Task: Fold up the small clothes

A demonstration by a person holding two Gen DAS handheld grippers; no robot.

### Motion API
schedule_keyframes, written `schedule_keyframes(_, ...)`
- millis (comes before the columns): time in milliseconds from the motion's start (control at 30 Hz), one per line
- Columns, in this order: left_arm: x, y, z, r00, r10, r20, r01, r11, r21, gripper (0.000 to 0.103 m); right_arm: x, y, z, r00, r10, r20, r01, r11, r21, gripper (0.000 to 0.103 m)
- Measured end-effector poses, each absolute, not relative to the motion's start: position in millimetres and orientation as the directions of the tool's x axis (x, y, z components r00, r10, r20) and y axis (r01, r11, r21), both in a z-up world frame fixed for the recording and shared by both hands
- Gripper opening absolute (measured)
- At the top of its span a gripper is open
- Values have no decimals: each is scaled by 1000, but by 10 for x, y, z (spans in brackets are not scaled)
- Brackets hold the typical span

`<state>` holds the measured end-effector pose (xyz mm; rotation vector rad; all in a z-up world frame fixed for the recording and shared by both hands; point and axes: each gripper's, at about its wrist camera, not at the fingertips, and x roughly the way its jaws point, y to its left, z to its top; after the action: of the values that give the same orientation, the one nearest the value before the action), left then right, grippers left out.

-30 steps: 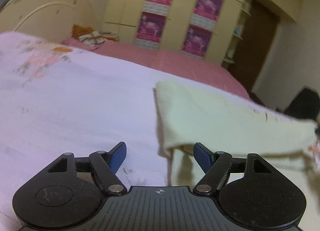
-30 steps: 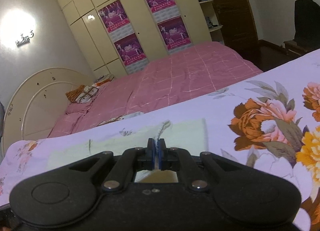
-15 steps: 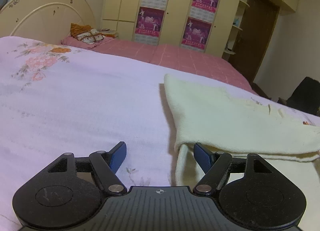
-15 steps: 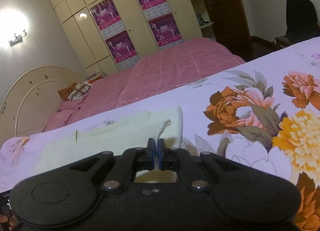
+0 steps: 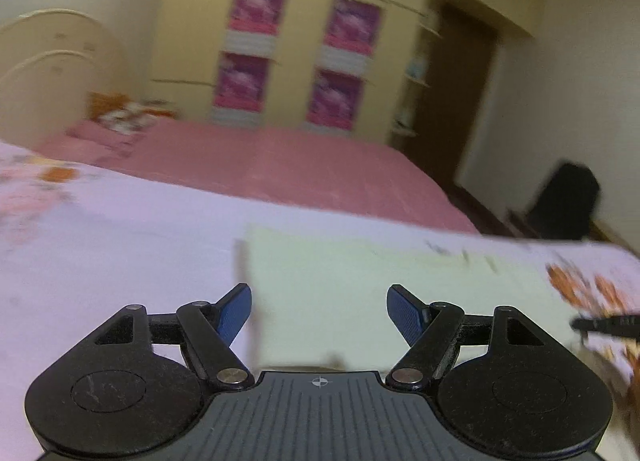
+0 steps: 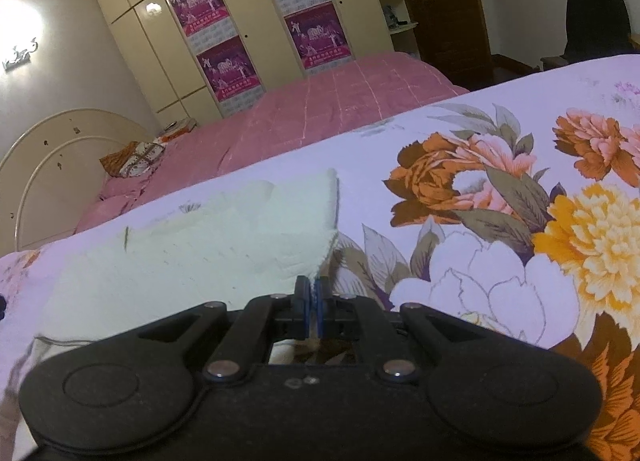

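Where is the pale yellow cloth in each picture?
Left wrist view: the pale yellow cloth lies flat on the flowered sheet, lower middle, just beyond the open left tongs.
Right wrist view: the cloth is lower left of middle, its near corner pinched in the shut right tongs.
Shared landmark: the four purple posters on the wardrobe.

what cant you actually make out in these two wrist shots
- Left wrist view: motion blur smears the pale yellow cloth, so its folds and edges are unclear.
- Left wrist view: the right gripper is cut by the right edge; only a dark tip shows.
- Right wrist view: the right gripper body hides the cloth's near edge.
- Right wrist view: text on the purple posters is too small to read.
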<state>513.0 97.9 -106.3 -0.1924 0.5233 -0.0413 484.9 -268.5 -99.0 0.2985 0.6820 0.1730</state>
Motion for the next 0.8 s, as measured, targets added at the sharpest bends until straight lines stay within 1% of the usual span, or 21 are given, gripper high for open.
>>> schedule_keyframes(33,5209,944,-1152,848,-96,-521,-7,981,-193,74,4849,-2676,-998,763,252,-595,-57,944,325,4)
schedule_keyframes(67,5257,918,-1239,829,-105,-549,-7,980,-198,68,4850,-2672,-1000,762,250,-598,-57,945,322,5)
schedule_keyframes(100,5288,898,-1346,798,-104,-594,-12,982,-189,64,4859,-2668,-1007,758,248,-603,-57,947,317,5)
schedule_keyframes(133,5268,866,-1431,785,-83,-614,-8,989,-145,64,4876,-2671,-1019,749,247,-614,-58,949,310,9)
schedule_keyframes(200,5156,798,-1439,793,-48,-607,22,998,-51,64,4895,-2723,-1024,742,245,-624,-54,950,308,12)
schedule_keyframes(233,5118,804,-1392,793,-49,-608,26,999,-46,64,4882,-2759,-1010,747,246,-618,-53,948,313,13)
schedule_keyframes(300,5051,889,-1254,832,-65,-551,18,996,-89,64,4838,-2826,-951,768,242,-593,-53,947,318,15)
schedule_keyframes(367,5129,910,-1154,852,-51,-521,11,997,-81,64,4836,-2883,-918,788,245,-565,-56,942,330,15)
schedule_keyframes(467,5396,889,-1138,846,-65,-529,22,996,-88,64,4969,-2896,-934,791,237,-564,-36,938,343,16)
schedule_keyframes(533,5565,842,-1227,830,-67,-554,29,997,-76,64,5073,-2871,-961,784,244,-571,-30,933,358,16)
schedule_keyframes(600,5681,808,-1365,807,-51,-588,31,999,-45,64,5157,-2821,-993,775,245,-583,-29,935,353,17)
schedule_keyframes(667,5677,842,-1433,813,-32,-582,30,999,-12,64,5226,-2767,-1049,751,261,-606,-43,936,349,16)
schedule_keyframes(700,5666,862,-1408,811,-20,-584,20,1000,-7,65,5234,-2737,-1071,739,270,-617,-54,937,346,15)
schedule_keyframes(800,5620,942,-1353,805,4,-593,3,1000,12,65,5148,-2636,-1043,717,321,-619,-149,938,314,18)
